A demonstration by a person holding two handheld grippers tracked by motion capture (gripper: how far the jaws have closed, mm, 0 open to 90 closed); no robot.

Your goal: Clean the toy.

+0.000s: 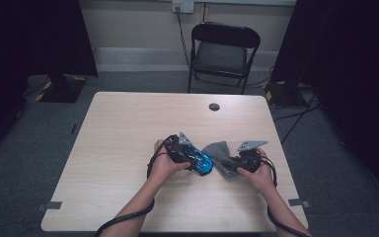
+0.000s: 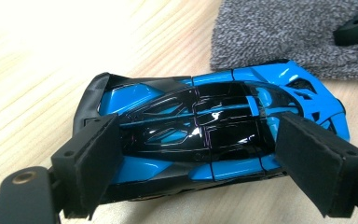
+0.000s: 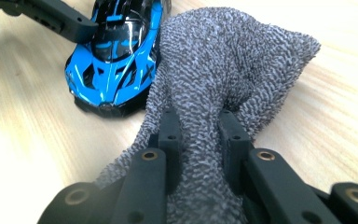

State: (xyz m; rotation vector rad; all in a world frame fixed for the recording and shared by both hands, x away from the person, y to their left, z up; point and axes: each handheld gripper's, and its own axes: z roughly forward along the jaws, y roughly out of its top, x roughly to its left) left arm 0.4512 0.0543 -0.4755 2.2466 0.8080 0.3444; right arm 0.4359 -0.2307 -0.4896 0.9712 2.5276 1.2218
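The blue toy car is clamped lengthwise on the table by the left gripper. Beside it, the grey cloth is pinched, bunched, by the right gripper; its weave is seen in the right gripper view.

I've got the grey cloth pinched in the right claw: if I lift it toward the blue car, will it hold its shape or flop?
Probably flop: the grey cloth bunches into soft folds where the right claw pinches it. It looks light, so it should lift easily. Its nubby weave likely grips the pads rather than slipping, though a trailing edge may drag against the blue car.
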